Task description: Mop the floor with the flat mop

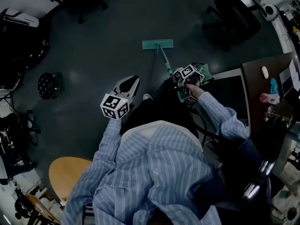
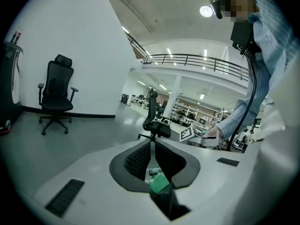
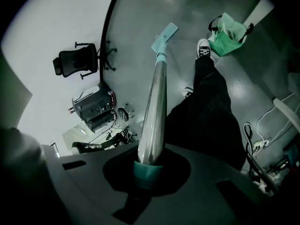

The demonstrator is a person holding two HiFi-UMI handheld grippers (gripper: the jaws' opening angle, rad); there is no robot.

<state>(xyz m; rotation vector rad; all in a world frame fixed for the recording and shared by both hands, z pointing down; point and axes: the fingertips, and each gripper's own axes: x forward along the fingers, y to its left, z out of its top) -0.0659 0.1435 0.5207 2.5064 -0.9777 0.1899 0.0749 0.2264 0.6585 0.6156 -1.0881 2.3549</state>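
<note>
The flat mop lies with its teal head (image 1: 158, 44) flat on the dark floor in front of the person. Its handle (image 1: 165, 60) slopes back to my right gripper (image 1: 182, 81), which is shut on it. In the right gripper view the shiny metal handle (image 3: 156, 107) rises from between the jaws of that gripper (image 3: 149, 165) to the mop head (image 3: 165, 34). My left gripper (image 1: 127, 84) hangs to the left of the handle, apart from it. In the left gripper view its fingertips (image 2: 152, 146) meet and nothing is held.
A green bag (image 3: 227, 36) sits on the floor beside the person's shoe (image 3: 203, 47). A dark desk (image 1: 262, 93) with small items stands at the right, a black office chair (image 1: 233, 18) at top right, a round wooden stool (image 1: 68, 172) at lower left, and a black wheeled base (image 1: 49, 84) at left.
</note>
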